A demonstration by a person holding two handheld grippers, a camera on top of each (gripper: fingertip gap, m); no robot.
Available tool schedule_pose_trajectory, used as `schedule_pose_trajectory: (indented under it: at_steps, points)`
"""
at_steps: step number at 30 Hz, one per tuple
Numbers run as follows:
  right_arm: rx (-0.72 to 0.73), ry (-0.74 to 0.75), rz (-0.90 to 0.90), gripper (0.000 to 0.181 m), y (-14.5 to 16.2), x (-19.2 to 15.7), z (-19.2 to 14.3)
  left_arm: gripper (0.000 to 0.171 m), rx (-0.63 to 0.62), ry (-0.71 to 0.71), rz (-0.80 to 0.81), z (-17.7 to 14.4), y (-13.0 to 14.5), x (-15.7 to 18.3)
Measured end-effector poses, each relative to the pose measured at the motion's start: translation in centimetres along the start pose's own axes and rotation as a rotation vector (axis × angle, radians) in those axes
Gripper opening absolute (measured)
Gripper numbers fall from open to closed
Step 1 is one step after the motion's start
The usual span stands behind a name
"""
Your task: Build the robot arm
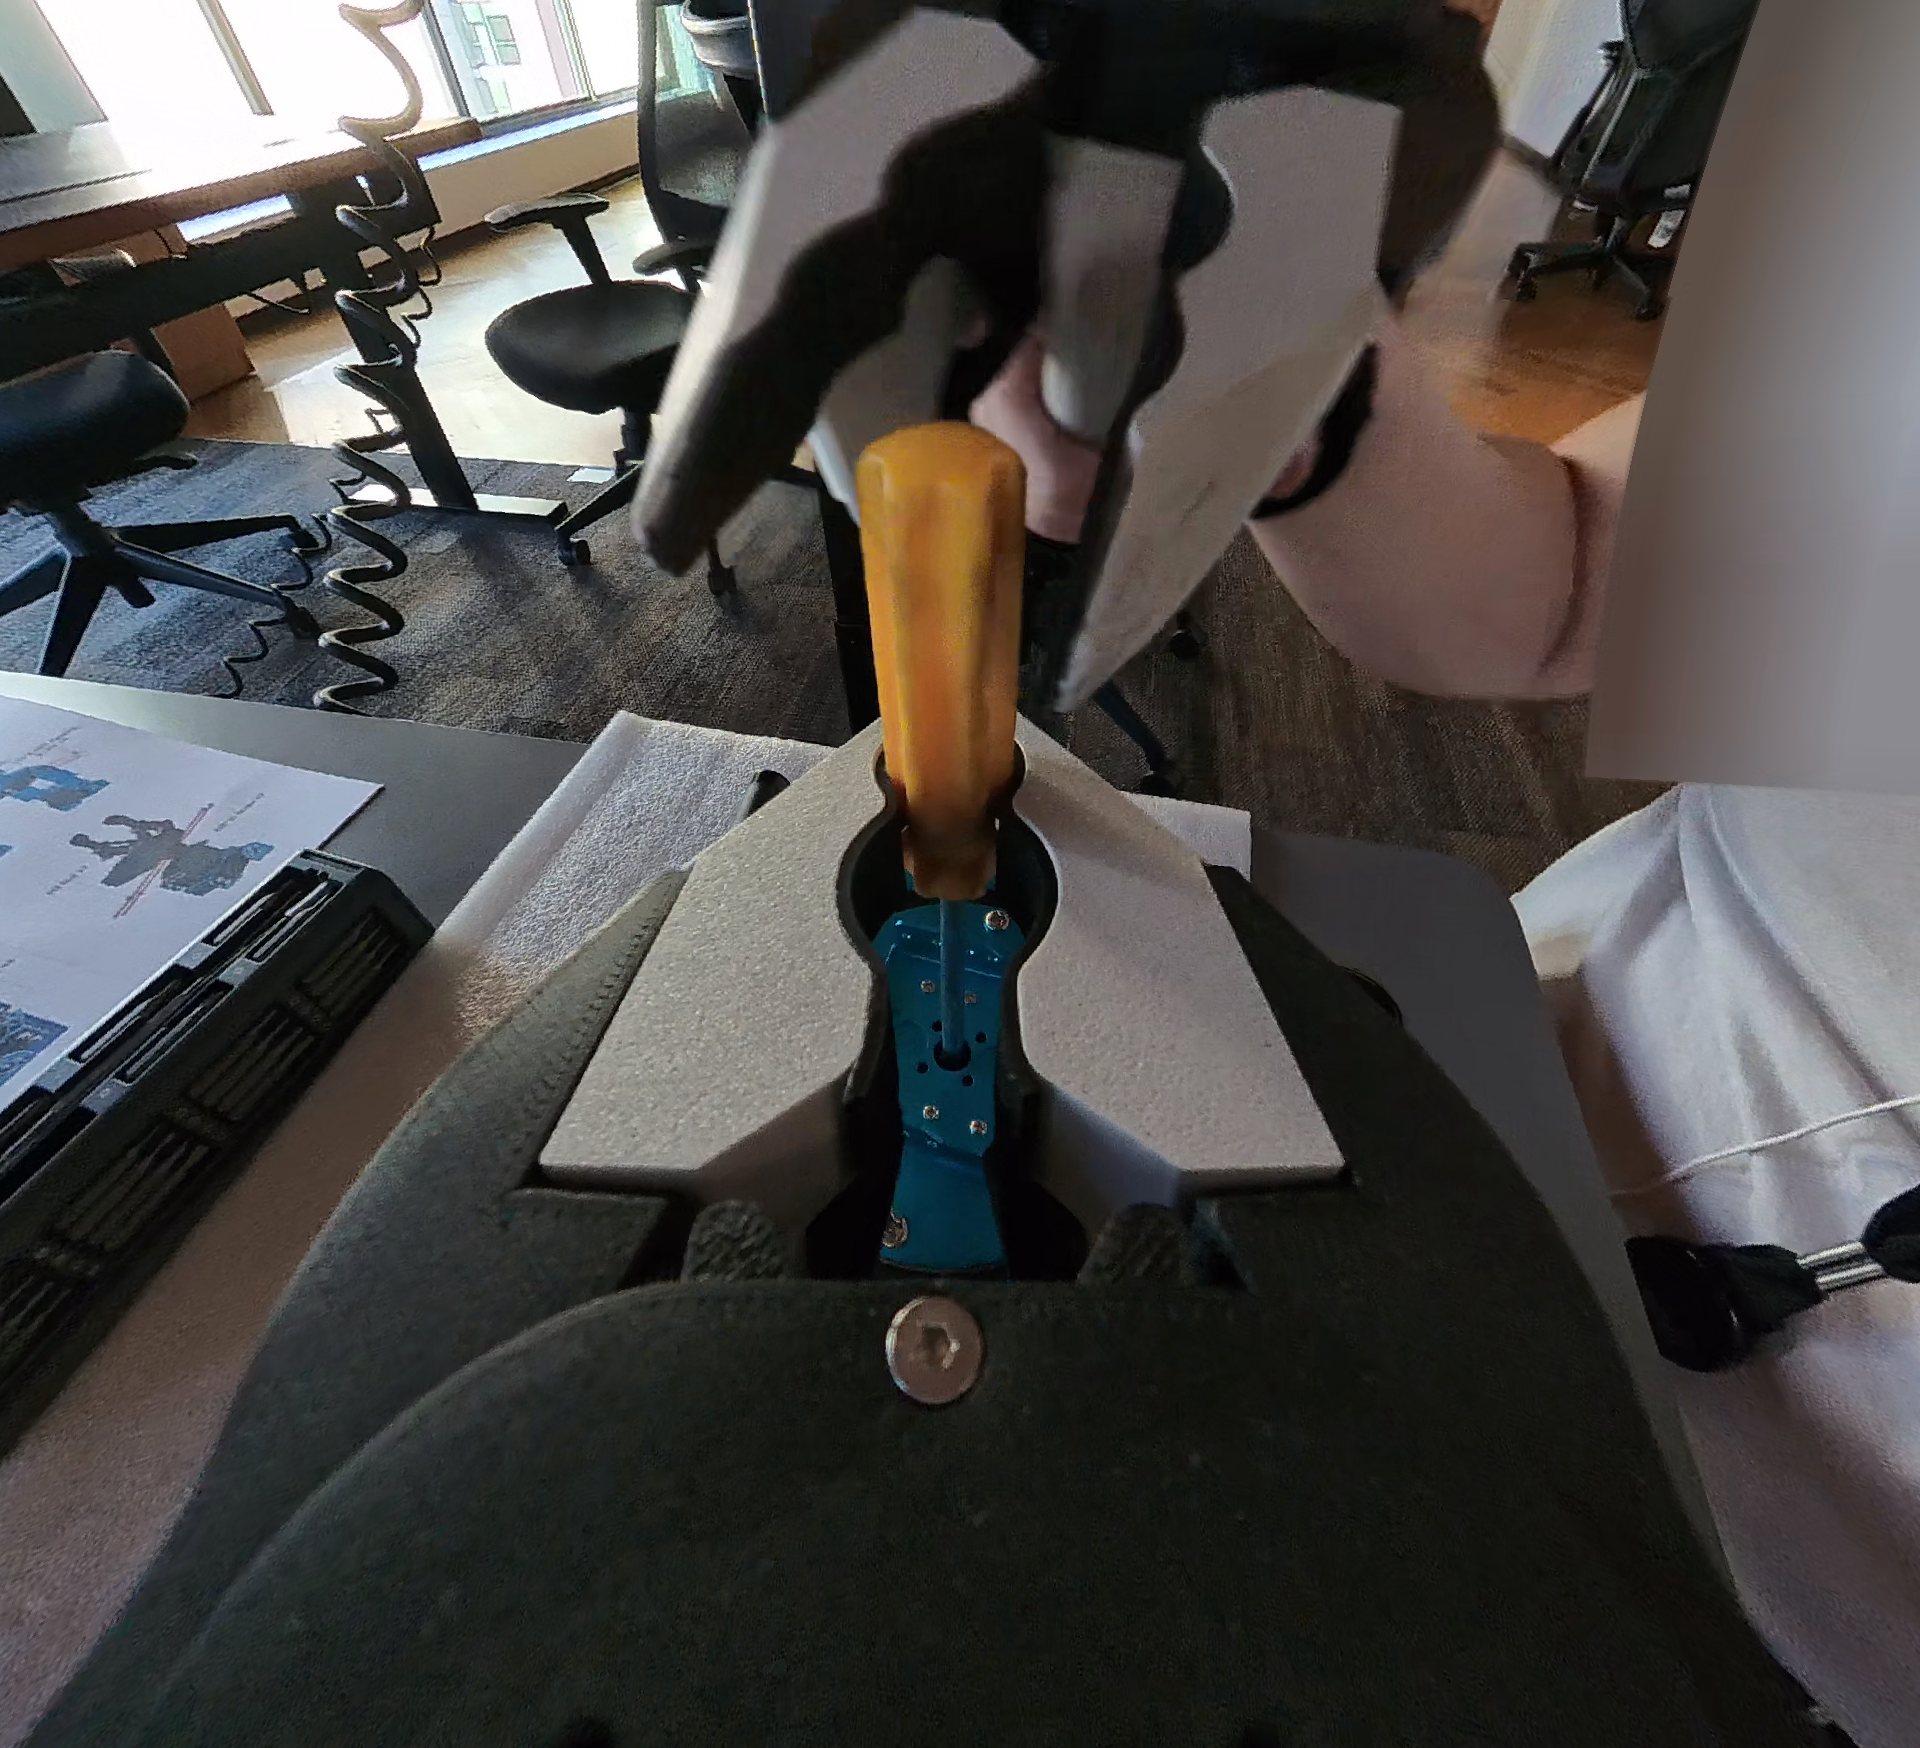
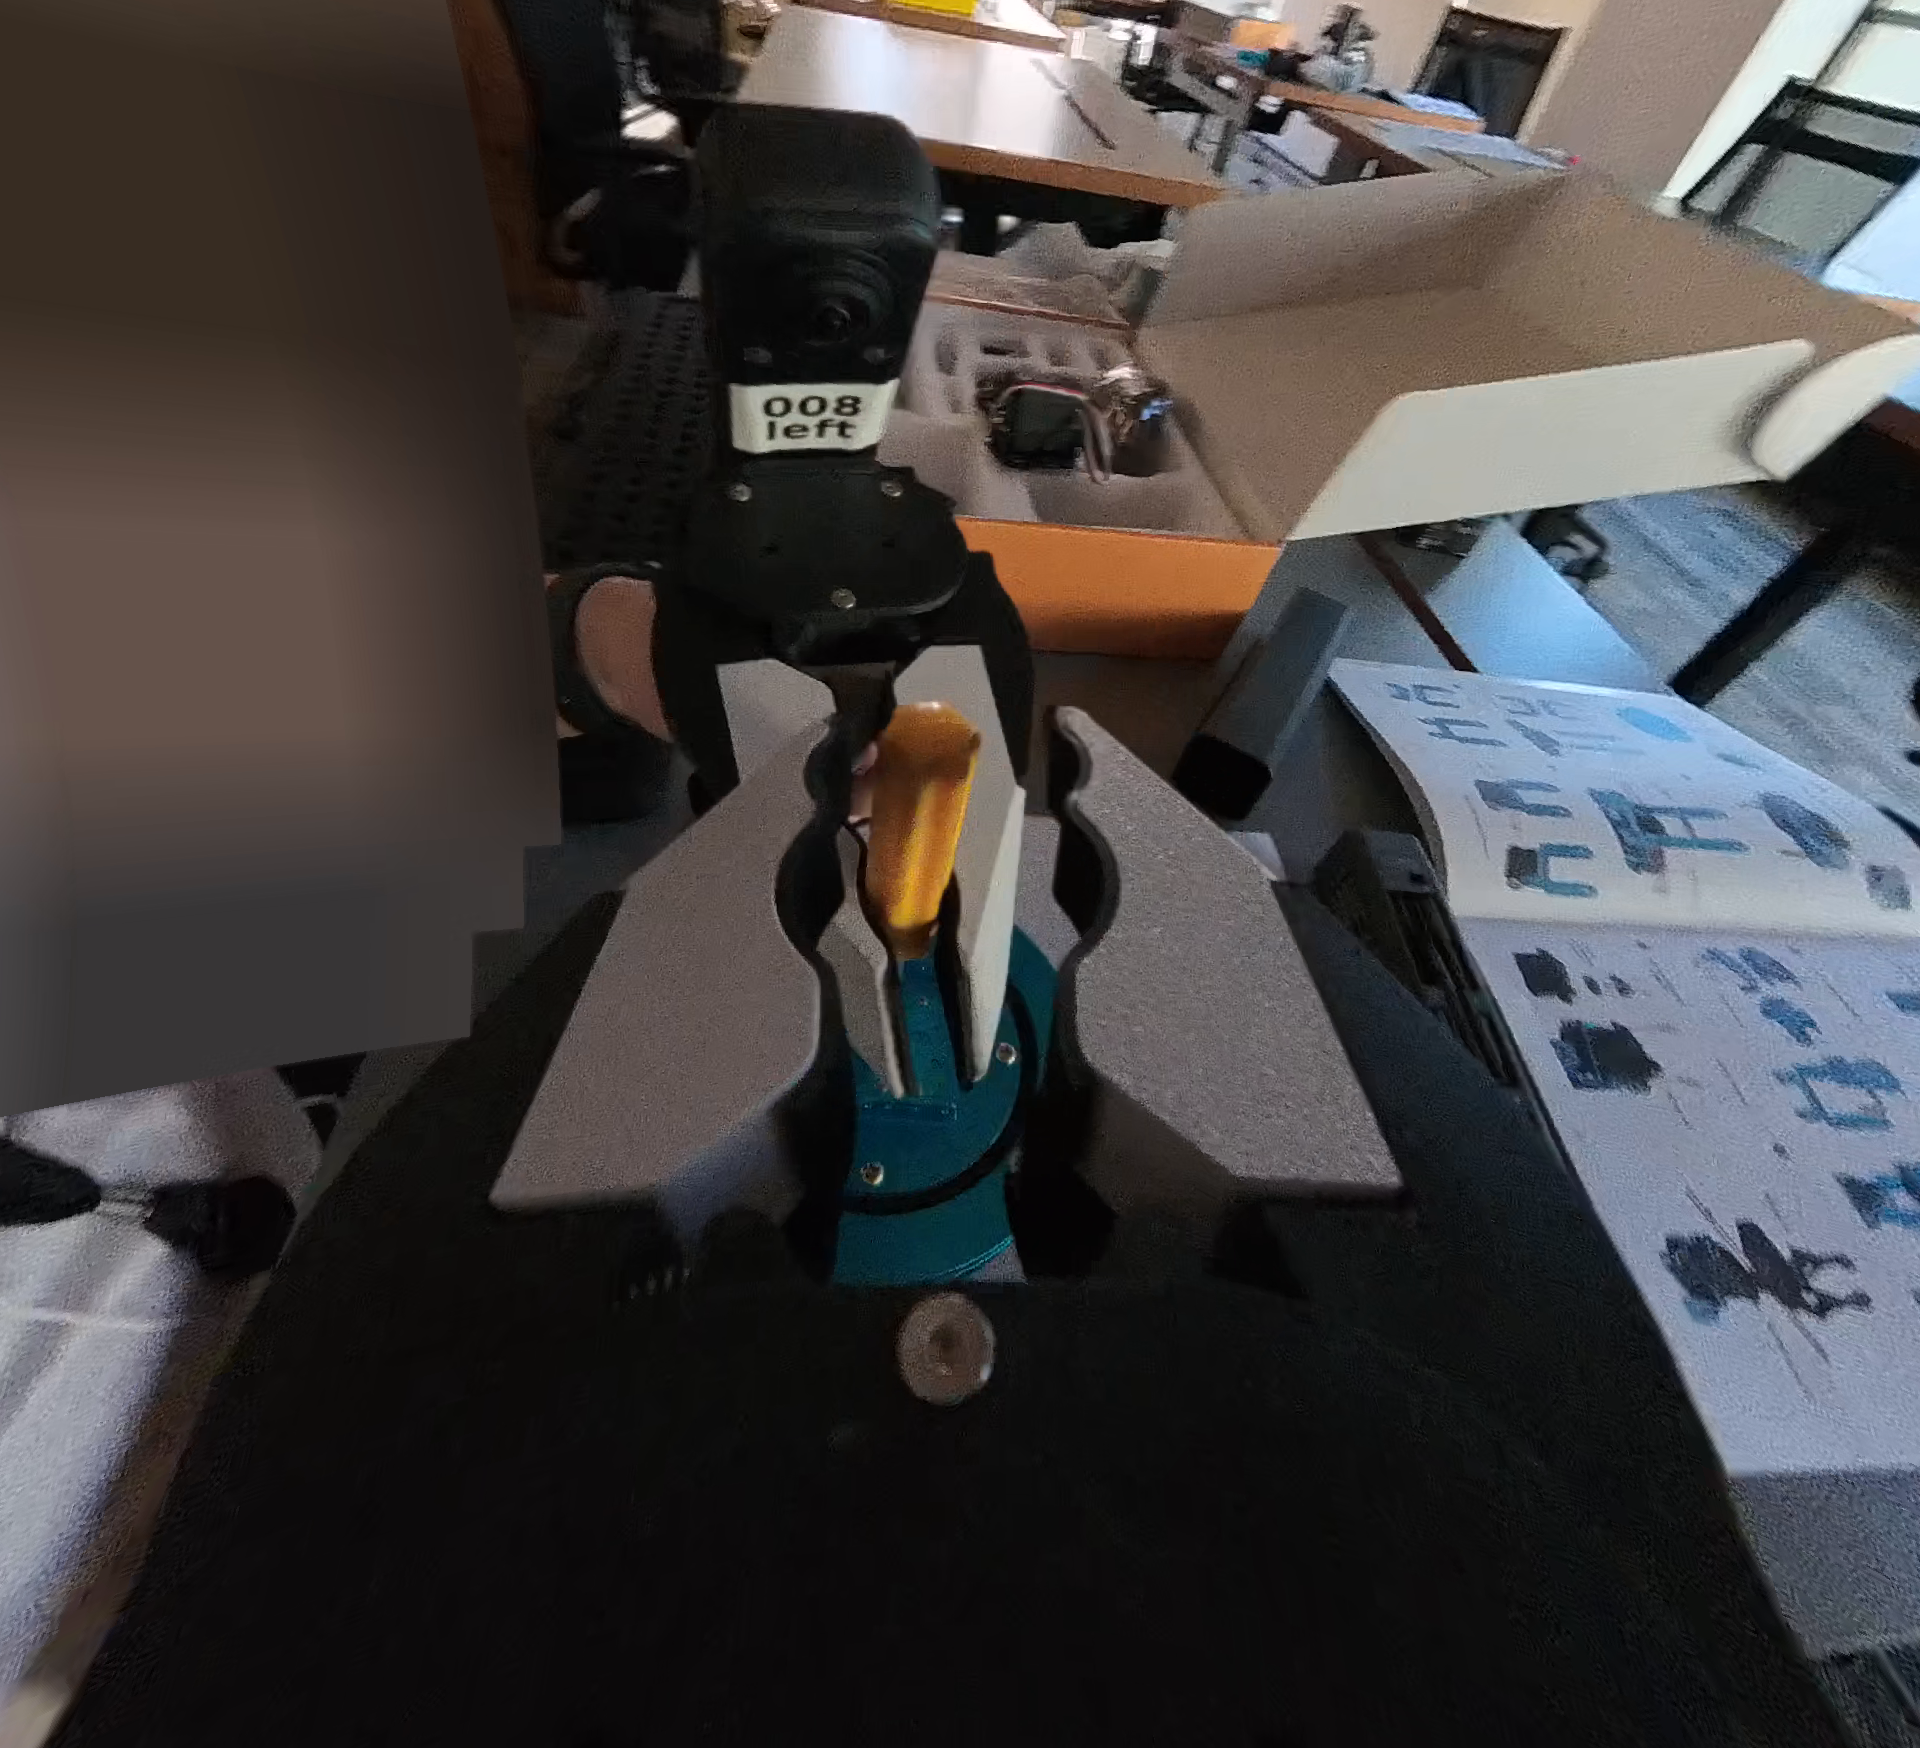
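Note:
My left gripper (image 1: 951, 753) is shut on a blue metal part (image 1: 940, 1168) and holds it between its grey pads. An orange-handled screwdriver (image 1: 940, 607) stands with its shaft in a hole of the blue part. The lower end of its handle sits in the notch between my left fingertips. My right gripper (image 1: 873, 618) is open, with one finger on each side of the top of the handle. In the right wrist view my right gripper (image 2: 940, 732) is wide open around the screwdriver (image 2: 920, 846). The left gripper (image 2: 935, 1070) points down onto the blue part (image 2: 914, 1148).
A black bit case (image 1: 208, 1023) and a printed sheet (image 1: 156, 815) lie to the left, and a white foam pad (image 1: 675, 784) lies under the grippers. An open cardboard box (image 2: 1091, 451), a printed booklet (image 2: 1662, 1023) and a grey tube (image 2: 1268, 711) lie beyond. Office chairs stand behind.

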State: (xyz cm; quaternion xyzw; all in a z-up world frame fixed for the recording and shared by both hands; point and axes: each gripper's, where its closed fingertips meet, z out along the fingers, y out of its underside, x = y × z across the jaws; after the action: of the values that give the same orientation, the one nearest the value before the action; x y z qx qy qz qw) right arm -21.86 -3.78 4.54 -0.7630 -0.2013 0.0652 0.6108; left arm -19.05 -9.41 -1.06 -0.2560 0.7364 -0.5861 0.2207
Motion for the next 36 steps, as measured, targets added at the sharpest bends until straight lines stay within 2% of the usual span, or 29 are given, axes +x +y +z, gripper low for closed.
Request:
schedule_pose_trajectory:
  at_steps: [1, 3, 5, 8, 11, 13, 14, 16, 18, 21, 23, 25, 28, 30, 31, 33, 36]
  points:
    - [-0.003, -0.098, -0.024, 0.02, -0.2, -0.5, 0.0, 0.009, -0.003, 0.001, 0.004, 0.0, 0.0, 0.0]
    - [-0.012, -0.214, -0.034, 0.018, -0.1, -0.8, 0.1, 0.009, -0.008, -0.002, 0.012, 0.0, 0.0, 0.1]
    - [-0.028, -0.213, 0.05, 0.018, 0.0, -0.5, 0.5, 0.009, -0.004, -0.018, 0.001, -0.1, 0.0, -0.2]
    - [0.001, -0.011, 0.191, 0.018, 0.2, 0.2, 0.8, 0.009, 0.007, -0.02, -0.019, -0.3, 0.1, -0.5]
    - [0.086, 0.287, 0.176, 0.018, 0.0, 0.1, 0.1, 0.009, 0.01, -0.004, -0.005, -0.2, 0.1, 0.1]
    - [0.144, 0.364, 0.129, 0.018, -0.1, -0.1, -0.2, 0.009, 0.01, 0.006, 0.004, -0.1, 0.1, 0.4]
    - [0.143, 0.34, 0.119, 0.018, 0.0, 0.0, -0.3, 0.009, 0.01, 0.004, 0.001, 0.0, 0.1, 0.3]
    - [0.105, 0.179, 0.102, 0.02, 0.1, 0.0, 0.0, 0.009, 0.01, 0.005, -0.004, 0.1, 0.0, 0.2]
    - [0.077, -0.006, 0.069, 0.037, 0.2, 0.0, 0.2, 0.009, 0.012, 0.014, -0.012, 0.1, 0.0, 0.2]
    - [0.068, -0.333, 0.079, 0.016, 0.9, -1.7, 0.1, 0.009, 0.009, 0.021, 0.001, 0.1, 0.0, 0.4]
    - [0.103, -0.331, 0.093, 0.015, 0.9, -1.1, 0.4, 0.008, 0.006, 0.002, 0.001, 0.1, 0.0, 0.1]
    - [0.137, -0.235, 0.122, 0.016, 0.8, -0.8, 0.8, 0.008, 0.019, 0.002, -0.024, -0.1, 0.0, 0.0]
    - [0.205, 0.058, 0.197, 0.016, 0.6, -0.5, 0.8, 0.009, 0.026, -0.001, -0.024, -0.3, 0.1, 0.1]
    - [0.238, 0.26, 0.204, 0.016, 0.6, -0.3, 0.4, 0.009, 0.02, -0.008, 0.001, -0.2, 0.1, 0.2]
    - [0.234, 0.316, 0.171, 0.016, 0.6, -0.3, 0.2, 0.01, 0.016, -0.007, 0.009, -0.1, 0.1, 0.3]
    - [0.174, 0.289, 0.068, 0.018, 0.7, -0.3, 0.3, 0.01, 0.015, -0.006, 0.007, -0.1, 0.1, 0.3]
    - [0.121, -0.035, 0.014, 0.021, 1.0, -1.0, 0.8, 0.01, 0.017, 0.003, -0.007, -0.2, 0.1, 0.1]
